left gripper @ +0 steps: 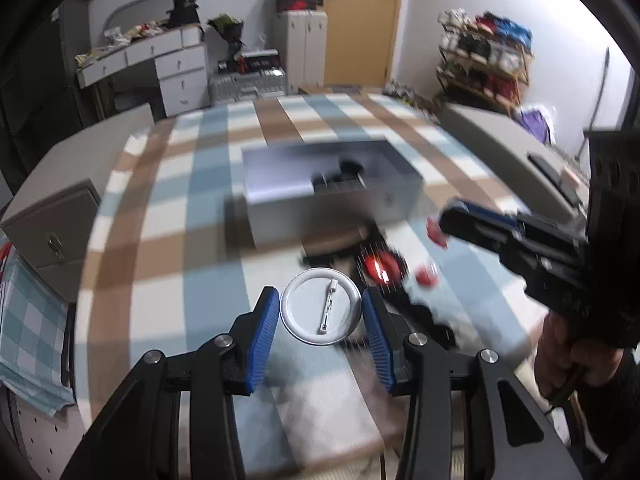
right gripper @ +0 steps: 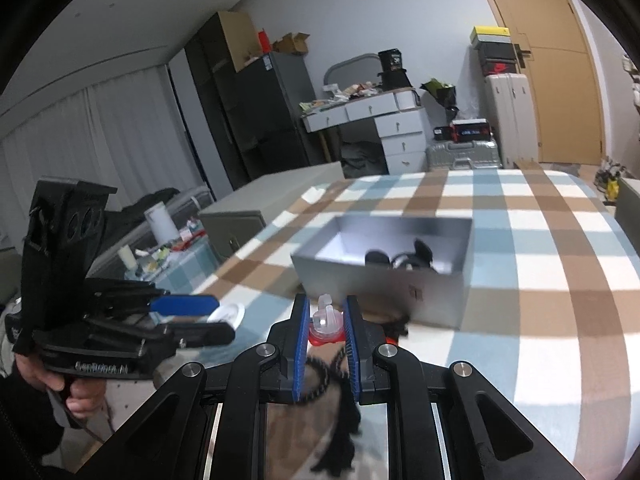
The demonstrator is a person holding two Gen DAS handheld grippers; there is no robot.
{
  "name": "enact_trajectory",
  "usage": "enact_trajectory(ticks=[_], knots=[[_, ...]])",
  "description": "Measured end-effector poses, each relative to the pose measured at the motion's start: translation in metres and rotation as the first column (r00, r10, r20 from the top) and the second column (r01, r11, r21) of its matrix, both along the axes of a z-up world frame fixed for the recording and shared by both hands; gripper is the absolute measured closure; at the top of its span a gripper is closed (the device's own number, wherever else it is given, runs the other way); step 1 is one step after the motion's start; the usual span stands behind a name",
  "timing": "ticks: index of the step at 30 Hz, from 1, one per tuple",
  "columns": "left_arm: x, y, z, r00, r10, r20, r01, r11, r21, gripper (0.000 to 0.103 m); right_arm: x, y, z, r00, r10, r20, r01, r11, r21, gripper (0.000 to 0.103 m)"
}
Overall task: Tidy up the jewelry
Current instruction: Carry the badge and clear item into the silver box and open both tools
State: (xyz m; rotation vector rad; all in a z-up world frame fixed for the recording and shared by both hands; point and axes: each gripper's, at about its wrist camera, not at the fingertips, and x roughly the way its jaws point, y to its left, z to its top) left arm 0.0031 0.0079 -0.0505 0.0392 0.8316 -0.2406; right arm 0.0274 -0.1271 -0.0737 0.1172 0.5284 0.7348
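My left gripper (left gripper: pixel 322 307) is shut on a round silver pin badge (left gripper: pixel 322 307), its back with the clasp facing the camera, held above the checked cloth. My right gripper (right gripper: pixel 327 320) is shut on a small red and clear piece (right gripper: pixel 327 326), with a black cord (right gripper: pixel 324 380) hanging under it. A grey open box (right gripper: pixel 384 280) stands on the cloth ahead, with dark items inside; it also shows in the left wrist view (left gripper: pixel 332 192). Red pieces (left gripper: pixel 382 267) and black cords lie blurred in front of the box. The right gripper also shows in the left wrist view (left gripper: pixel 444 224).
A blue, brown and white checked cloth (right gripper: pixel 540 264) covers the table. A grey cabinet (left gripper: pixel 52 236) stands at the left. White drawers (right gripper: pixel 400 136), suitcases (right gripper: pixel 508 116) and a wooden door (right gripper: pixel 560 80) are behind. A shoe rack (left gripper: pixel 484 56) stands far right.
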Motion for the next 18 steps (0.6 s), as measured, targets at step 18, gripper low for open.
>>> enact_trajectory(ticks=[18], knots=[[0.098,-0.006,0.011,0.999,0.0,0.036,0.003,0.997,-0.081,0.066,0.098,0.007,0.024,1.0,-0.002,-0.004,0.003,0.999,0.038,0.086]])
